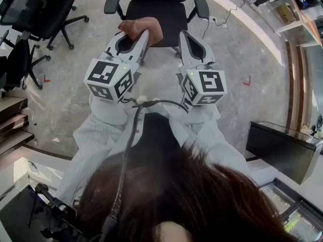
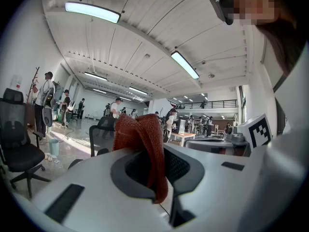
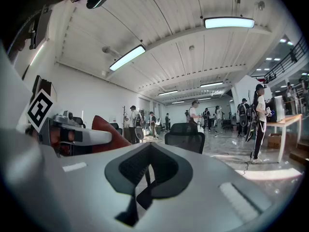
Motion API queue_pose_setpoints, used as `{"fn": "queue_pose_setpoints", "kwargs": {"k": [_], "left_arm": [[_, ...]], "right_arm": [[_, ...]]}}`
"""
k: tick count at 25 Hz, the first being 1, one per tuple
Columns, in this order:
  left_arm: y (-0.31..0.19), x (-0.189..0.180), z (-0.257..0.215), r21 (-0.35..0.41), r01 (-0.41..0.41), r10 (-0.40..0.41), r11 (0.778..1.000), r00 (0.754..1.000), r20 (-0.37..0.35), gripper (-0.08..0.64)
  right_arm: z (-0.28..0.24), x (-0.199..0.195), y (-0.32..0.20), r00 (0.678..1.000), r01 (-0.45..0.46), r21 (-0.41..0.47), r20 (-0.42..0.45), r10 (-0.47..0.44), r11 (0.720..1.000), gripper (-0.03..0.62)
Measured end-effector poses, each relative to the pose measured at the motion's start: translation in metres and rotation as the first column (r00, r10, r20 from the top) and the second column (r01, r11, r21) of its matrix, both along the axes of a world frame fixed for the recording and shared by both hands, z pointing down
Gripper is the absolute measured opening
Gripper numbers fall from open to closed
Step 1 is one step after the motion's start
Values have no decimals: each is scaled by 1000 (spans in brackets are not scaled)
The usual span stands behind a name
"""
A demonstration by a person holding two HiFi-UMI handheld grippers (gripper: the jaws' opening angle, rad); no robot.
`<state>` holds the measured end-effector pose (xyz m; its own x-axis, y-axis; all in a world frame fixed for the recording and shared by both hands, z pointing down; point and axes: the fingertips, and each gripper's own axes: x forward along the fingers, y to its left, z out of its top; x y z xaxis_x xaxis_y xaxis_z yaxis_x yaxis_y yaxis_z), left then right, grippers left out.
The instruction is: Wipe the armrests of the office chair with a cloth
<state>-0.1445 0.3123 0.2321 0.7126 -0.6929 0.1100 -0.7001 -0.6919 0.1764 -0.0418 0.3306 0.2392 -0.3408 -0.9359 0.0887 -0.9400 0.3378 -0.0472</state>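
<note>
Left claw (image 1: 135,35) clamped on the rust-red cloth (image 1: 146,26), just before the seat of the office chair (image 1: 160,19); right claw (image 1: 184,34) closed, empty, beside it, equally short of the chair; advise carrying the cloth onto an armrest (image 1: 112,1), pressing it flat and stroking the pad's full length.

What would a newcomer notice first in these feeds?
The rust-red cloth bunched in the jaws of the left gripper, held up in front of the black office chair. Next comes the right gripper beside it, jaws together and empty. The chair's armrests lie ahead, neither one touched by the cloth.
</note>
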Motion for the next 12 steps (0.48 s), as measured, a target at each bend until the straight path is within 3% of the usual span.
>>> {"fn": "queue_pose_setpoints", "kwargs": {"k": [12], "left_arm": [[-3,-8,2,-22,18,-18,1000,1000,-14,38]], "right_arm": [[-2,-4,0,1000,23,4,9,-23,1000,0]]}}
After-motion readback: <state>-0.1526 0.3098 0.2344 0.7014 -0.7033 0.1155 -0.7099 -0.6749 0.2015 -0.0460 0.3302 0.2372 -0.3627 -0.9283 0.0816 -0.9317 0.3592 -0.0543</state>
